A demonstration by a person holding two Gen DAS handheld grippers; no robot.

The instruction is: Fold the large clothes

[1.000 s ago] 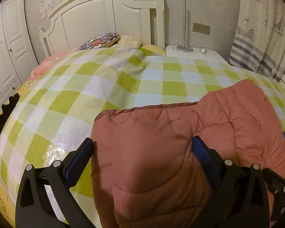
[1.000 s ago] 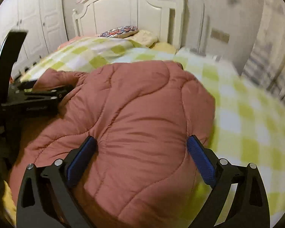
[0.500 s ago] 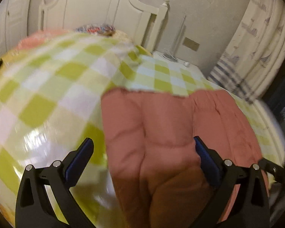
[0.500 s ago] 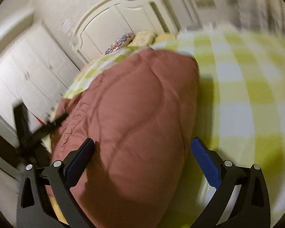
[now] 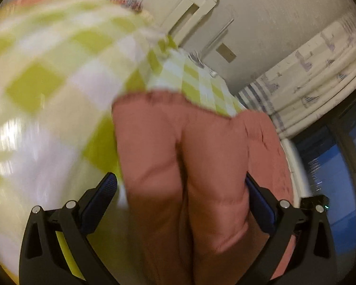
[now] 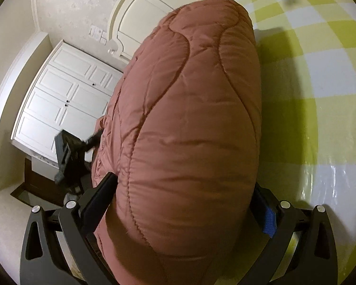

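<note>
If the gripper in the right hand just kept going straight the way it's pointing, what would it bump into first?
Most likely the pink quilted coat. Its padded bulk already fills the space between the right gripper's wide-spread jaws and lies directly ahead. The green checked bedcover is off to the side. Depth is hard to judge through this lens.

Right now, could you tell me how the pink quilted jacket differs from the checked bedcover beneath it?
The jacket is plain salmon pink with curved stitched seams; the bedcover is green-and-white checks. The jacket bulges up, puffy; the bedcover lies spread flat under it. The bedcover shows shiny glare; the jacket looks matte. Both are soft fabric.
</note>
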